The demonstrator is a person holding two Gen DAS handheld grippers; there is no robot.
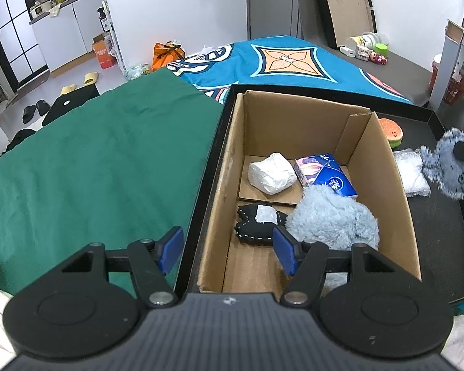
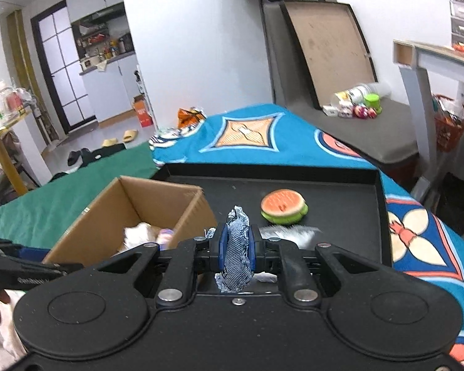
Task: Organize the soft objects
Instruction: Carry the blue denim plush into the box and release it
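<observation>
A cardboard box (image 1: 383, 167) stands in a black tray (image 1: 436, 228). Inside lie a white wrapped bundle (image 1: 272, 173), a blue tissue pack (image 1: 332, 179), a black stitched pad (image 1: 258, 222) and a light blue fluffy toy (image 1: 334, 219). My left gripper (image 1: 229, 249) is open and empty above the box's near left wall. My right gripper (image 2: 236, 244) is shut on a grey-blue plush toy (image 2: 236, 247), held above the tray; it also shows in the left wrist view (image 1: 448, 167). A watermelon squishy (image 2: 283, 205) and a white plastic bag (image 2: 289, 232) lie on the tray.
The box (image 2: 92, 216) and tray (image 2: 340, 173) sit on a bed with a green cloth (image 1: 92, 160) and a blue patterned blanket (image 1: 294, 58). Bottles and toys (image 2: 358, 102) lie on a grey mat by the wall. A desk (image 2: 423, 61) stands at right.
</observation>
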